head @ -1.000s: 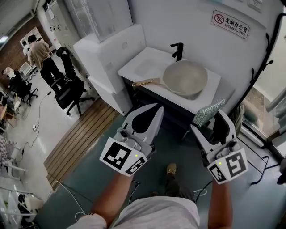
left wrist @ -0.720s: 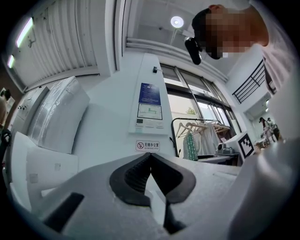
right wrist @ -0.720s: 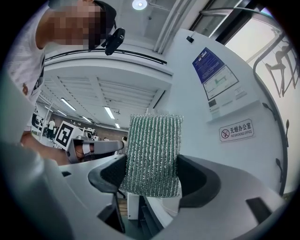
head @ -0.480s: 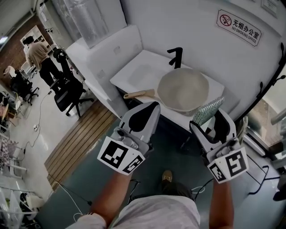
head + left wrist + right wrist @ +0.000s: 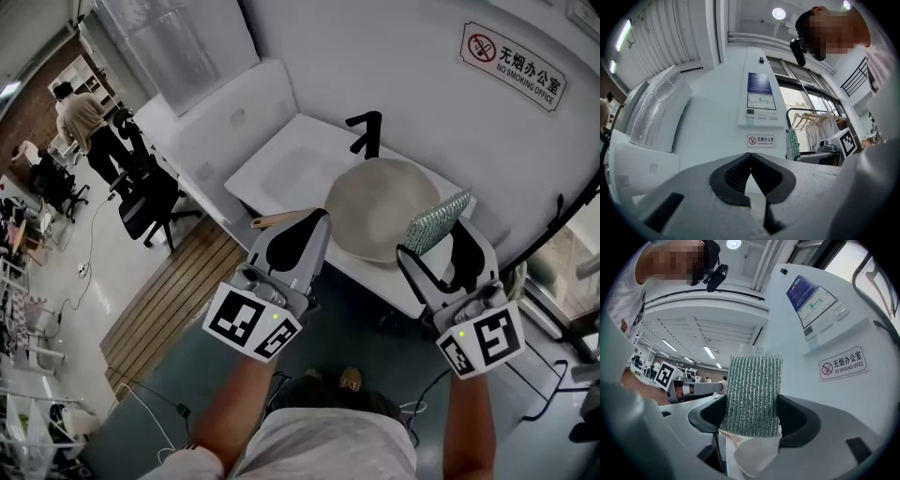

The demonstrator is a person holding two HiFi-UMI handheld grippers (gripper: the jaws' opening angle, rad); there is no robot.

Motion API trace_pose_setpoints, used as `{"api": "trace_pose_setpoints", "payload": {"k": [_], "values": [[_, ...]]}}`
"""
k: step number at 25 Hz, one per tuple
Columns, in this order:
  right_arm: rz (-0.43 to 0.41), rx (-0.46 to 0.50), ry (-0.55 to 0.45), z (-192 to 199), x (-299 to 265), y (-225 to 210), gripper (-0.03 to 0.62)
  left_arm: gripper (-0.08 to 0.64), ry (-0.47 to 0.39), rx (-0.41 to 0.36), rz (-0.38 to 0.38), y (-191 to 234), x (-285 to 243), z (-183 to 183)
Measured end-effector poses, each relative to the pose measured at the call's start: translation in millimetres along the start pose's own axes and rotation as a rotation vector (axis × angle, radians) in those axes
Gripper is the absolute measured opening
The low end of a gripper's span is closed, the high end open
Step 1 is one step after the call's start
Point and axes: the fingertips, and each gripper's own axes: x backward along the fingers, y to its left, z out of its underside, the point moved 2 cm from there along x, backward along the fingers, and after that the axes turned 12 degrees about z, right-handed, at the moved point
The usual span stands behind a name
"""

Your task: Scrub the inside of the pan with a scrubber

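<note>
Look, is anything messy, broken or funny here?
Nothing stands out. The pan sits on the white counter by the black tap, with no spill showing. The right gripper holds the scrubber upright, and the left gripper is shut and empty.

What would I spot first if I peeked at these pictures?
The big round beige pan sits on the white counter, just ahead of both grippers. The right gripper is clamped on a sparkly green mesh scrubber that sticks up from its jaws, while the left gripper is shut and empty.
</note>
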Motion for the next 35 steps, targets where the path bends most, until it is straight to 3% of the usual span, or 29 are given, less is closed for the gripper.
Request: {"api": "trace_pose_setpoints", "payload": {"k": [10,24,35], "values": [[0.038,0.028,0.019,8.4,-42.5,-17.7,0.344,0.015,0.003,0.005,0.034,43.0,-36.4,15.6],[0.139,0.034,0.08,36.7,-132.2,-22.9,0.344,0.015,0.039,0.024,0.116,134.9,-70.1,41.8],[0.236,0.065,0.232,69.5,-175.8,-31.8,0.344,0.018,0.212,0.086,0.191,179.0,-96.3,102.7]]}}
